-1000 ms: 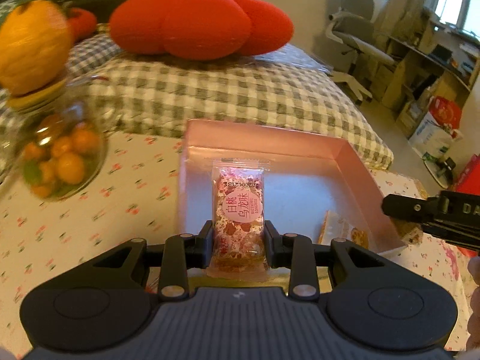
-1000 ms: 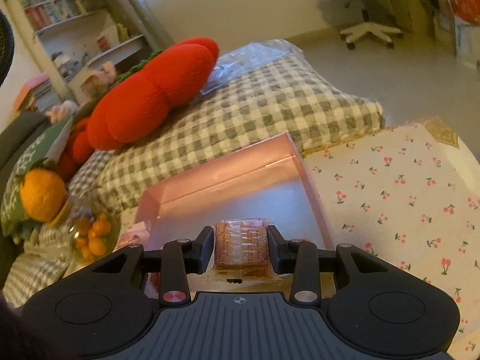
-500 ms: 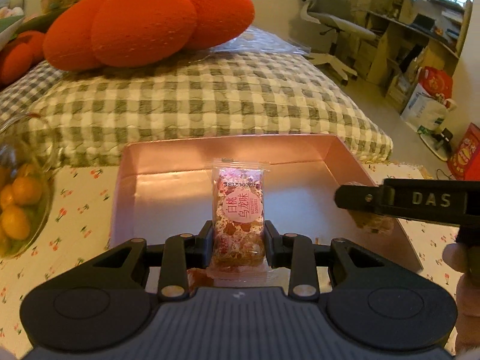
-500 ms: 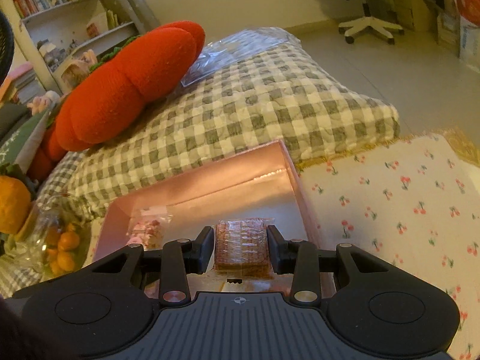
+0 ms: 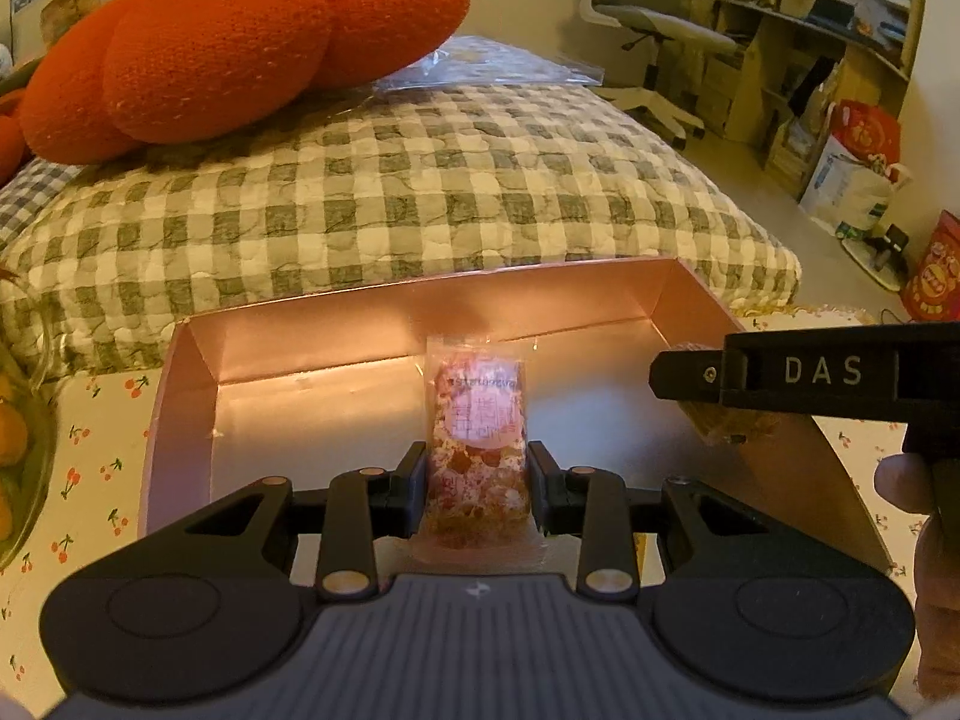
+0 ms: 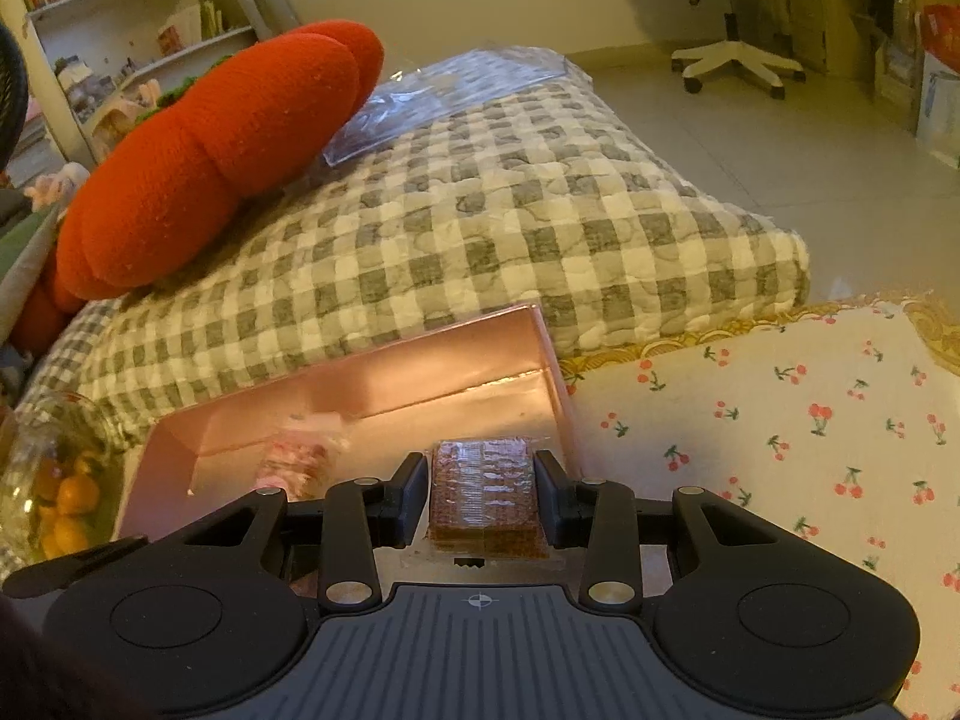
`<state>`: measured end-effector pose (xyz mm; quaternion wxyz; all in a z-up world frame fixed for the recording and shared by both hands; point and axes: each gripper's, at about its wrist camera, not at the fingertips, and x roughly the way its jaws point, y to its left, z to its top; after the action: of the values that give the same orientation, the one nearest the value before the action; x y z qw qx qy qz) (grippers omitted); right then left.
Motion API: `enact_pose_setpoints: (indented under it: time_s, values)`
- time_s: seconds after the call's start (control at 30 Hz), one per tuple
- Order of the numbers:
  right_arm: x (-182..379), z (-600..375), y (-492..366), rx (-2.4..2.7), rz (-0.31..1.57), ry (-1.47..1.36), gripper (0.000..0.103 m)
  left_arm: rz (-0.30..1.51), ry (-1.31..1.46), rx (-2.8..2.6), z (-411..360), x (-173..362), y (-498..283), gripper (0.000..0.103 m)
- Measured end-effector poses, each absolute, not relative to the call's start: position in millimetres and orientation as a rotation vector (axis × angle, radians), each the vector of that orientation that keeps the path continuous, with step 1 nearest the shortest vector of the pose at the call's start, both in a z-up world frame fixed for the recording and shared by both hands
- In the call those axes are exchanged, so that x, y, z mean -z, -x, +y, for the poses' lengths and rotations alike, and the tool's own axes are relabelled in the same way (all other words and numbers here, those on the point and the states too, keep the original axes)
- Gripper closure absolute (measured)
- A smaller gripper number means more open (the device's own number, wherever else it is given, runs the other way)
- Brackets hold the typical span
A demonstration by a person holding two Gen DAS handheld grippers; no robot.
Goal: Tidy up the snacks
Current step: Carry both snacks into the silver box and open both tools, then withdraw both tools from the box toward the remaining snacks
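Closer now than a second ago, the pink box (image 5: 180,414) fills both my views, and the glass jar of oranges (image 6: 54,480) has slid to the edge. Its floor lies just ahead of and below both claws, bare where I can see it. My left gripper (image 5: 477,480) is clamped on the pink nougat packet (image 5: 477,450), long axis pointing away from me. My right gripper (image 6: 480,495) pinches the brown wafer packet (image 6: 483,489) over the box's right end, nearer that wall.
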<state>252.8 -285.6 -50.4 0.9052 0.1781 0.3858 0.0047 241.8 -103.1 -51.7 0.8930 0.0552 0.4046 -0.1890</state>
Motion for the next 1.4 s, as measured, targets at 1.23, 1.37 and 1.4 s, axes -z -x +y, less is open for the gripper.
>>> enact_pose_setpoints:
  time_s: [1.23, 1.37, 1.4]
  values:
    - [-39.4, -268.6, -157.3, -0.036, 0.726, -0.321, 0.020, 0.795, -0.114, 0.383, -73.7, -16.1, -166.0, 0.005]
    - [-43.8, -264.6, -139.2, -0.036, 0.730, -0.307, 0.017, 0.796, -0.114, 0.377, -65.8, -20.5, -150.5, 0.002]
    - [-44.5, -263.4, -134.9, -0.035, 0.730, -0.301, 0.015, 0.799, -0.113, 0.375, -63.5, -20.7, -147.2, 0.001]
